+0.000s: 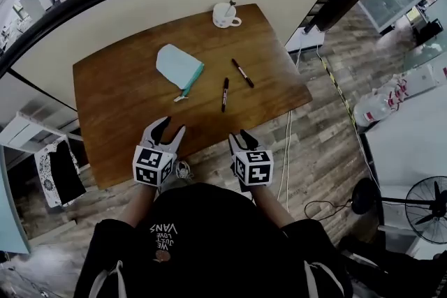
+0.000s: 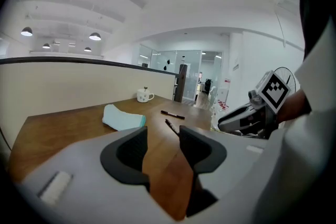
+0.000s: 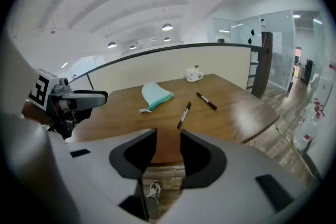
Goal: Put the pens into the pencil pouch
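Your left gripper (image 1: 170,128) and right gripper (image 1: 241,138) sit at the near edge of the table (image 1: 119,105), both with jaws apart and gripping nothing. The left gap frames bare tabletop. The right gap frames the table edge, with a shoe (image 3: 152,190) on the floor below.

The pencil pouch (image 1: 179,66), pale teal, lies flat at mid-table. The near pen (image 1: 225,93) lies just right of the pouch and apart from it. The far pen (image 1: 242,72) lies angled beyond that, and the two do not touch. A white mug (image 1: 225,15) stands by the far edge, well apart from the pens. Only open tabletop lies between your grippers and the pens.

Only the head view shows the cables (image 1: 288,150) trailing on the floor right of the table and the floor fan (image 1: 427,200) at lower right. Each gripper view catches the other gripper side-on. Both gripper views take in the ceiling lamps and glass-walled rooms that the head view does not show.

The surface is brown wood with rounded corners and a slight sheen. A curved cream partition (image 1: 140,3) with a dark top rail runs behind it. The floor (image 1: 328,129) is wood plank.
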Demonstrator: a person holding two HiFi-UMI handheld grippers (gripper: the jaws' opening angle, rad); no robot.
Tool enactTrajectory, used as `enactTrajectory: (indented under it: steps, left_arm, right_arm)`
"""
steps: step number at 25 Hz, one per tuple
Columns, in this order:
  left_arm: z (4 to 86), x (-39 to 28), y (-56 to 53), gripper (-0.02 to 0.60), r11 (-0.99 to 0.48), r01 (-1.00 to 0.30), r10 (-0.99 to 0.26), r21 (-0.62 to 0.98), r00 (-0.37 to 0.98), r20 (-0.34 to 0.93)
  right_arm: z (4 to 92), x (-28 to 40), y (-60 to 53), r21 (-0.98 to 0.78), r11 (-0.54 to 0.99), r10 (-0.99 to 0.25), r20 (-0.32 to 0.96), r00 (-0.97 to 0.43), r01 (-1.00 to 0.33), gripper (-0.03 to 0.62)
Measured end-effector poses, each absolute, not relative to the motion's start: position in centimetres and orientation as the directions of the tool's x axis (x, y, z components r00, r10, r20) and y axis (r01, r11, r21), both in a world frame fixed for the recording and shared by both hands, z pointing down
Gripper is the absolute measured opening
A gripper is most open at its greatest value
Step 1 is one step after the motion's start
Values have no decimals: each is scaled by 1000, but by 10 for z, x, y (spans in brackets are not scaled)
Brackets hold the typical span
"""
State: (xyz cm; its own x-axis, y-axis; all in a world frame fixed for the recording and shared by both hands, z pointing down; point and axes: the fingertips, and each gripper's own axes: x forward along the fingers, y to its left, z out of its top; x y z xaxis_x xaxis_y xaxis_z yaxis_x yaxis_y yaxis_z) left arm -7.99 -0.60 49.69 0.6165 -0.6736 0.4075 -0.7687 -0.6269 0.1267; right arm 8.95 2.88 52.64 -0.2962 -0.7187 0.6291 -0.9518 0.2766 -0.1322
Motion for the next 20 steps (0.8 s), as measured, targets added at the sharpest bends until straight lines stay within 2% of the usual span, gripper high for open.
enactTrajectory:
  steps: [12, 20]
  left_arm:
    - [523, -105, -78, 176, -707, -697, -583, 121, 670, 459]
    - [545, -101, -111, 176, -684, -718, -591, 126, 648, 481]
  right_arm:
    - [557, 75, -33, -87, 122, -709, 690, -149, -989, 121]
    - [593, 77, -74, -48, 143, -661, 739, -131, -989, 121]
